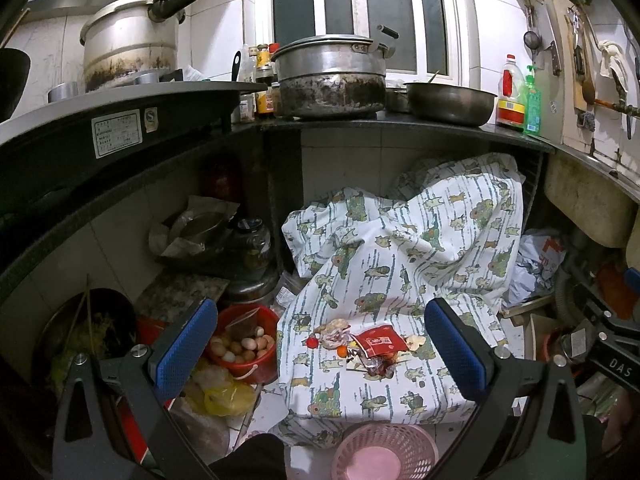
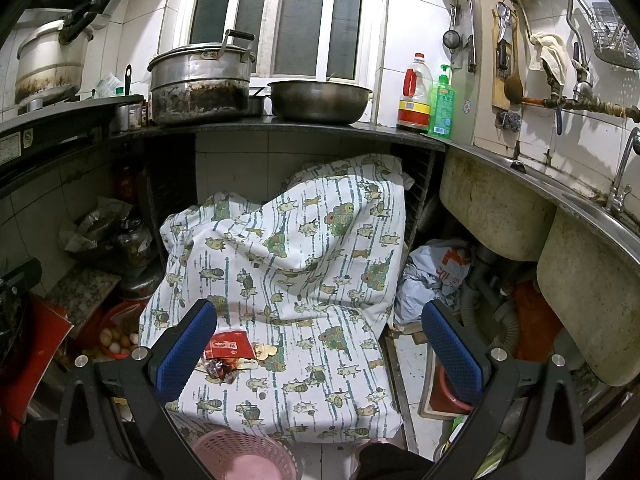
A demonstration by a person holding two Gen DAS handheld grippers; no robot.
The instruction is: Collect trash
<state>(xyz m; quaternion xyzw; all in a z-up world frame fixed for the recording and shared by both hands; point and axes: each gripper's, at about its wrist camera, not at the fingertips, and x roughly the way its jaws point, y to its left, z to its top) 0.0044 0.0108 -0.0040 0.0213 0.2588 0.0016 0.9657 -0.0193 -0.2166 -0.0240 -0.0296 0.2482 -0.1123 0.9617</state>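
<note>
- Several bits of trash [image 1: 362,346] lie in a small heap on a printed cloth [image 1: 400,248] spread over something bulky under the counter [image 1: 400,122].
- We see a red wrapper [image 1: 375,342] on top, flat and slightly crumpled, with pale print on it.
- Under its near edge sits a crinkled dark-red piece [image 2: 220,370] of clear film.
- Pale peel-like scraps [image 1: 334,330] lie just left of the wrapper, with two small round red and orange bits [image 1: 313,343] beside them.
- Our left gripper [image 1: 320,352] hangs above the heap, jaws wide, holding nothing; the trash shows between its blue pads [image 1: 185,354].
- Our right gripper [image 2: 320,350] is also spread wide and empty, the wrapper just beside its left pad.
- A pink basket [image 1: 384,454] stands on the floor at the cloth's near edge.
</note>
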